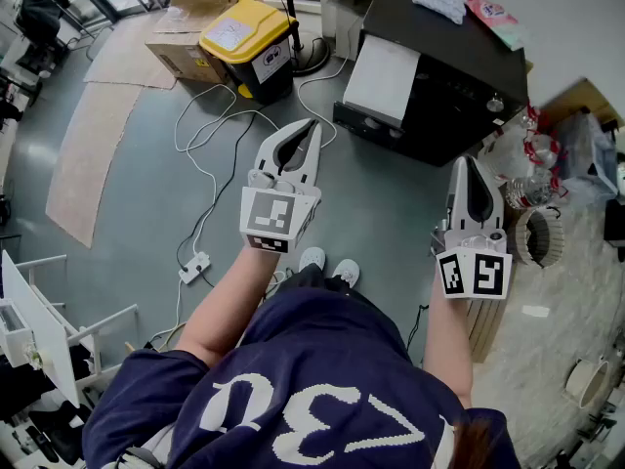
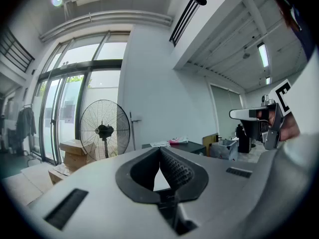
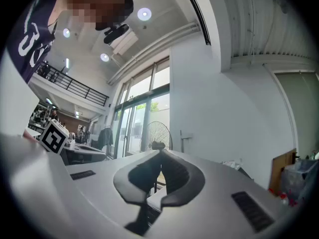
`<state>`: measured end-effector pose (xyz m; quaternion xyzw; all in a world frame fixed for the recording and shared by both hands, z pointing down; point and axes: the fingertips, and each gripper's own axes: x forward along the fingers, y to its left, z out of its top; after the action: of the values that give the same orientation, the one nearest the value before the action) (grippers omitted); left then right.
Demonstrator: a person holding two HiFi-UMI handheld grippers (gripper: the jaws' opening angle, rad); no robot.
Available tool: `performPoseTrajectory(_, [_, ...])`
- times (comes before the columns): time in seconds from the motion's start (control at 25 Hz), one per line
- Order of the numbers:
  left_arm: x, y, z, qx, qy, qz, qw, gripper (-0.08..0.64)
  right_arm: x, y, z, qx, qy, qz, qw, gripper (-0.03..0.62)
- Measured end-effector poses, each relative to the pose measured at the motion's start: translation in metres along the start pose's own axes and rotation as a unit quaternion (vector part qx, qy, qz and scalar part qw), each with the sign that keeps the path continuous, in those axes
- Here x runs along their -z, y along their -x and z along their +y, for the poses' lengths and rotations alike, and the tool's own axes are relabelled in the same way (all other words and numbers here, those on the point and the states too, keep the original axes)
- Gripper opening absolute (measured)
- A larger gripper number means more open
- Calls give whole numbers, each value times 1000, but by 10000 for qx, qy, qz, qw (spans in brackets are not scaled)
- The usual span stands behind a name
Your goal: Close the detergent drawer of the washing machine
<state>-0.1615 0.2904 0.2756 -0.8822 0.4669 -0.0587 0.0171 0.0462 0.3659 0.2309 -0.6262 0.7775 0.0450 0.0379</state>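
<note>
Nearest to us, at the bottom of the head view, are the navy shirt and the two bare forearms, each ending in a gripper held out over the grey floor. The left gripper (image 1: 311,127) sits at the centre of the frame. Its own view shows the ribbed pads pressed together at the tips with nothing between them, so it is shut and empty (image 2: 160,152). The right gripper (image 1: 470,164), at centre right, reads the same in its view: tips meeting and no object caught (image 3: 160,156). Below them we see the person's shoes (image 1: 327,265), then white cables trailing to a power strip (image 1: 193,267) at lower left. Further up, in the upper right, stands a dark boxy appliance (image 1: 459,52) which we take to be the washing machine. It has a cloth and a pink packet on its top and a white slab (image 1: 381,76) jutting from its near-left face. We cannot tell whether that slab is the detergent drawer, nor whether the drawer is open. Both grippers are well apart from the machine, so we judge the task not yet begun: the approach and the push are all still to do. Beyond lie a yellow-lidded bin (image 1: 249,35) and a standing fan (image 2: 104,129).
</note>
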Motion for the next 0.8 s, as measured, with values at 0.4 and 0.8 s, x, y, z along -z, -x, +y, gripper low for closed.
performPoseTrajectory(0.4, [-9, -4, -31, 150, 34, -310, 9994, 20, -17, 20, -16, -307, -169, -452, 9984, 15])
performPoseTrajectory(0.8, [-10, -17, -38, 92, -70, -342, 9993, 20, -12, 13, -35, -155, -438, -479, 9978, 15])
